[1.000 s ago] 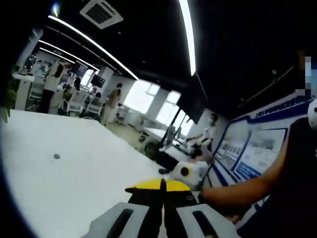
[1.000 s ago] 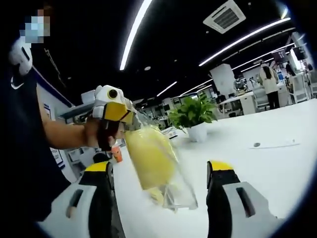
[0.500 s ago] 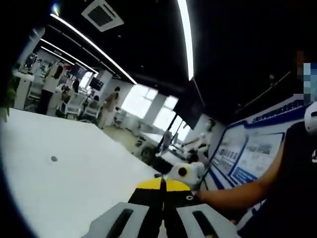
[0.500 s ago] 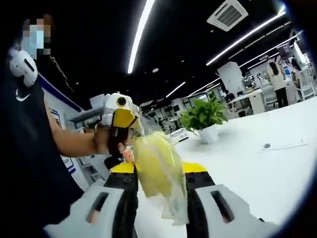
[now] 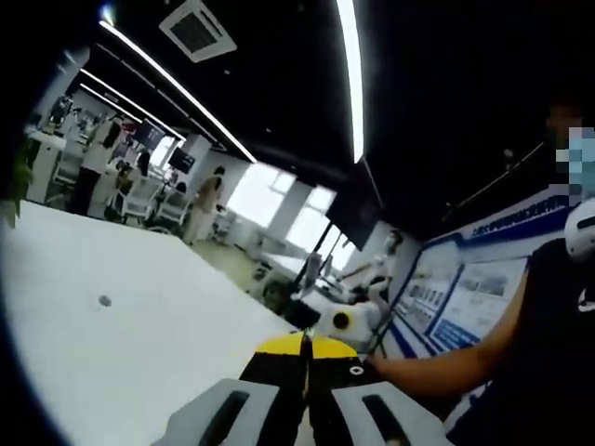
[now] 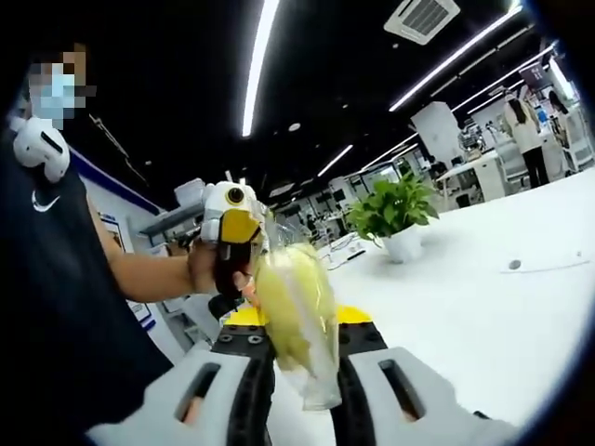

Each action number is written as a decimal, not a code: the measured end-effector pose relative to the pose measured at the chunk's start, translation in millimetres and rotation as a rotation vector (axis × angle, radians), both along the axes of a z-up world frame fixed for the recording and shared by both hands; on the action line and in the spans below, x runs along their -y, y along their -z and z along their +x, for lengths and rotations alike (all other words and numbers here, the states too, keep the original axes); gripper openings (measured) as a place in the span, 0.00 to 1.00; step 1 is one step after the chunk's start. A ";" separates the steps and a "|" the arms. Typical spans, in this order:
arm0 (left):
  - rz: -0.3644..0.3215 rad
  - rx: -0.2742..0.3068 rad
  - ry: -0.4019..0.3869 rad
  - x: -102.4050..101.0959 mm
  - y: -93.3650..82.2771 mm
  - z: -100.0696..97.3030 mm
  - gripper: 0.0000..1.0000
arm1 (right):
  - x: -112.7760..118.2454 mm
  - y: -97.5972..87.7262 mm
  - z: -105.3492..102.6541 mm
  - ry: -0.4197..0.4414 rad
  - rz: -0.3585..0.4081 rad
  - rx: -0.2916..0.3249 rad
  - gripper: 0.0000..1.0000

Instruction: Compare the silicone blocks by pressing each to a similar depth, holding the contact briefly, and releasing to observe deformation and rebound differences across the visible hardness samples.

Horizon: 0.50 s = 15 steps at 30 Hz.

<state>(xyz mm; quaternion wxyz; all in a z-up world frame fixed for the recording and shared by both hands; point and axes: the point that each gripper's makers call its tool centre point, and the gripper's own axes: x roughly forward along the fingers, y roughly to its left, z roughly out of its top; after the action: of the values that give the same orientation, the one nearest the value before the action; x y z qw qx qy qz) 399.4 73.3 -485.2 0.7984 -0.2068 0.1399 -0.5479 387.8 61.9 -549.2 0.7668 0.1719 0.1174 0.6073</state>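
The right claw (image 6: 299, 358) is clenched on the yellow block (image 6: 296, 307), a soft yellow sample inside a clear bag (image 6: 316, 386), and its two jaws squeeze the sample from either side near six o'clock in the right gripper view. The block is in the air, above and in front of the white bench (image 6: 483, 307), with its upper end toward eleven o'clock, where the left claw (image 6: 240, 243) meets the top of the bag. In the left gripper view the left claw (image 5: 304, 358) is closed at six o'clock, jaw tips together; the bag can't be made out between them there, so I judge from the right gripper view that it is pinching the bag's top edge, though the exact contact is hard to read. The right claw's body (image 5: 342, 321) sits at about five o'clock just beyond those tips, held by the person's hand. A potted plant (image 6: 395, 209) stands at two o'clock on the bench, well apart from the work. The step in hand looks like the press-and-hold on this sample: the block bulges above the jaws and narrows between them. Next would be to ease the right jaws apart while the left claw steadies the bag, so the rebound can be watched; opening slowly and squarely should keep the slack bag from slipping or swinging.
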 end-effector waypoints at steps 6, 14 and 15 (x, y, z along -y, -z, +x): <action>0.046 0.043 -0.011 -4.3 11.0 -1.6 0.00 | -2.4 10.2 -5.7 -0.017 -0.054 -0.050 0.09; 0.046 0.065 -0.007 -3.6 15.3 -4.9 0.00 | -1.4 14.1 -9.1 -0.010 -0.081 -0.050 0.05; 0.039 0.084 -0.006 -3.0 14.5 -6.5 0.00 | -1.1 13.7 -9.3 -0.010 -0.080 -0.048 0.04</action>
<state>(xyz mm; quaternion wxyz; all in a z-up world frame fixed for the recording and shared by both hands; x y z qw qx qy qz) 392.9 76.3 -499.7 0.8091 -0.1683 0.1161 -0.5510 378.6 63.0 -562.9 0.7669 0.1552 0.1610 0.6016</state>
